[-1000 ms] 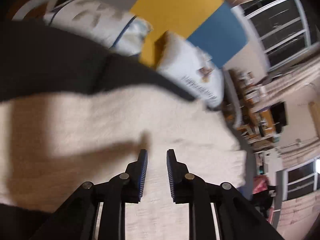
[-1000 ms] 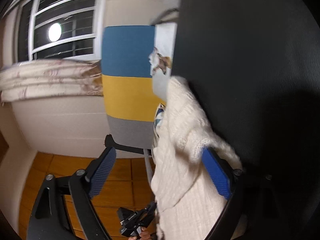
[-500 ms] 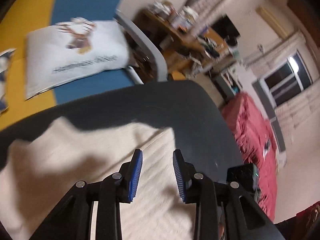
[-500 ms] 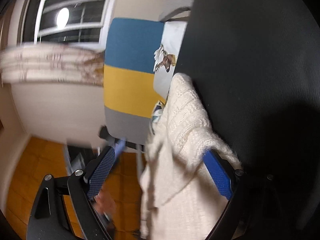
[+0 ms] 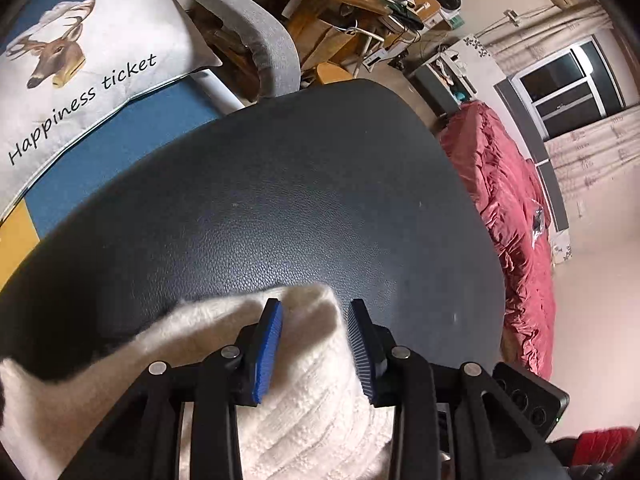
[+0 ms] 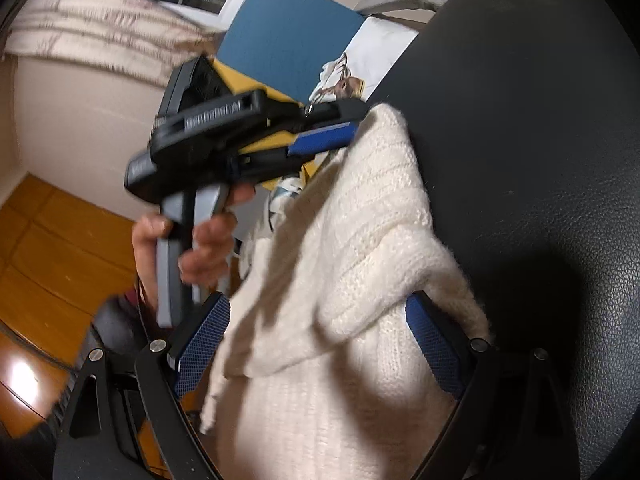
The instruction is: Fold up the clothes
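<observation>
Cream sweater [image 5: 304,392] lying on black bench [image 5: 320,200]. L gripper [image 5: 314,322] jaws part-open, straddling its far corner w/o pinching. R gripper [image 6: 316,344] jaws gaping wide around a bunched fold.

A cream ribbed-knit sweater [image 5: 304,392] lies on a black pebble-grained table [image 5: 320,200], the gripper pads [image 5: 269,344] are blue and finely ridged, the pillow [image 5: 96,64] is white with a brown deer print — and beyond, the bedcover [image 5: 508,216] is red.
</observation>
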Motion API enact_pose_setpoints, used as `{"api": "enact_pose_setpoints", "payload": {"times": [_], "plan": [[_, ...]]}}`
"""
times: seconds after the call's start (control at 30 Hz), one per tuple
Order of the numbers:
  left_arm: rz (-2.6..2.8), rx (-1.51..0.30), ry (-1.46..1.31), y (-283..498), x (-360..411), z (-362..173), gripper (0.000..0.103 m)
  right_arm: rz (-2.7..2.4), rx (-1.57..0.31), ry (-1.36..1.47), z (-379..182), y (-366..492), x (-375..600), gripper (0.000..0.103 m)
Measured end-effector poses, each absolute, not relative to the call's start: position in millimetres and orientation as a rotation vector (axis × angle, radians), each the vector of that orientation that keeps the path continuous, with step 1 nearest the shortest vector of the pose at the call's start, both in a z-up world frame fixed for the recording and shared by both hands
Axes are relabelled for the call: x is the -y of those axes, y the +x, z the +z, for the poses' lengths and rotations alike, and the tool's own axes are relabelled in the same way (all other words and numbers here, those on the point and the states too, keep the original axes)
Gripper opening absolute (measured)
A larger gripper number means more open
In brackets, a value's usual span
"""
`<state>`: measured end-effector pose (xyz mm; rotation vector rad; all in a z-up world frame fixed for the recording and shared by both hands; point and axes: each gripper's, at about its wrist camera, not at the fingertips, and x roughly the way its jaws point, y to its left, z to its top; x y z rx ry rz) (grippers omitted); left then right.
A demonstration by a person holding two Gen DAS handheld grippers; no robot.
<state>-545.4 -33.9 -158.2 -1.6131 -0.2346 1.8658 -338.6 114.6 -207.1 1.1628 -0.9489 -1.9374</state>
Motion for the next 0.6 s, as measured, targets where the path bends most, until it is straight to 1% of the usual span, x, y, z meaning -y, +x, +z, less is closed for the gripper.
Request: {"api": "enact_pose_setpoints", "payload": {"times": [0.13,0.2,0.23,0.27,0.3,0.33,0.47,0.53,0.6], "plan": [[1.818,0.163,-1.646,-546,27,-162,0.034,-1.954,0.924,1.156,-209,-336,-113,0.092],[1.793,0.114,-1.639,-540,21,-162,0.030,-1.960,0.924,1.151,-210,-336,-113,0.092],[1.808,0.080,-1.619,-536,18,-160,0.022,-1.964,0.925,1.150,-210,-336,-112,0.092],[1.830,0.062,-1.581,-531,16,-156,0.018,-1.968,0.926,1.151,-211,-336,-112,0.092],[1.861,0.050,-1.520,-526,15,-149,0.008,-1.973,0.925,1.153,-211,-336,-111,0.092],[1.895,0.037,-1.451,-520,14,-142,0.006,-1.979,0.932,1.148,-211,-336,-112,0.092],[2.010,0.115,-1.201,-495,34,-113,0.005,-2.037,0.950,1.085,-209,-333,-114,0.092],[2.065,0.116,-1.150,-493,44,-111,0.005,-2.056,0.919,1.092,-209,-332,-112,0.092],[2.110,0.100,-1.167,-497,49,-118,0.005,-2.075,0.887,1.099,-209,-330,-109,0.092]]}}
